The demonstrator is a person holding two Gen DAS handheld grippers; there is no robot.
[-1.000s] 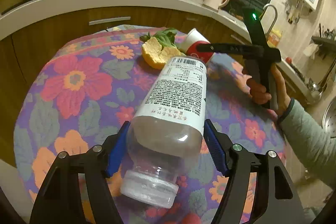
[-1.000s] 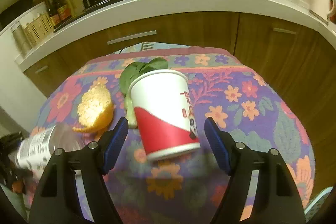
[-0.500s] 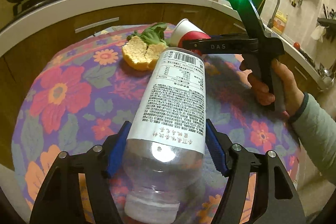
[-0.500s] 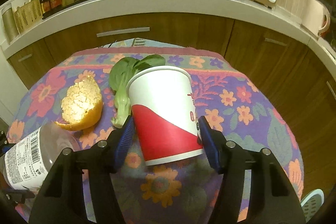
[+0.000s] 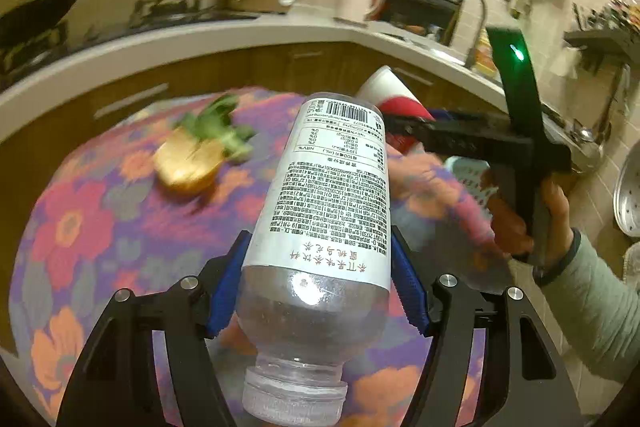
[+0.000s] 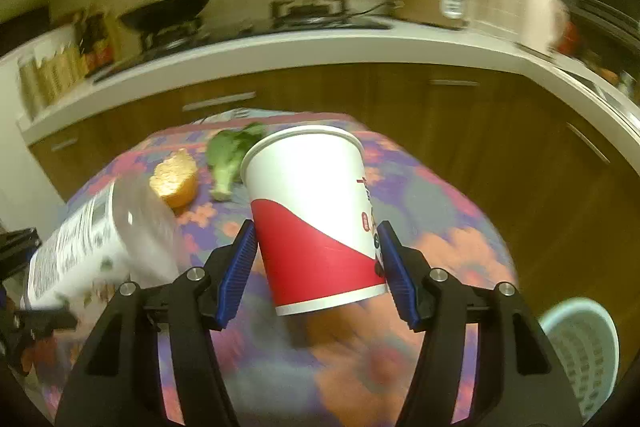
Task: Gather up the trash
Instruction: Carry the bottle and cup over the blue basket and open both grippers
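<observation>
Above the table (image 6: 460, 211), bottle (image 5: 332, 195) and cup (image 6: 316, 211) now higher.

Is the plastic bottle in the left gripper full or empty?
Empty: the plastic bottle is clear throughout, no liquid visible, held in the left gripper.

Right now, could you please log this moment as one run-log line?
left gripper: shut on bottle | right gripper: shut on paper cup | both lifted

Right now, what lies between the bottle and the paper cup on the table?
In the right wrist view: orange peel and a leafy green, between bottle and cup.
</observation>
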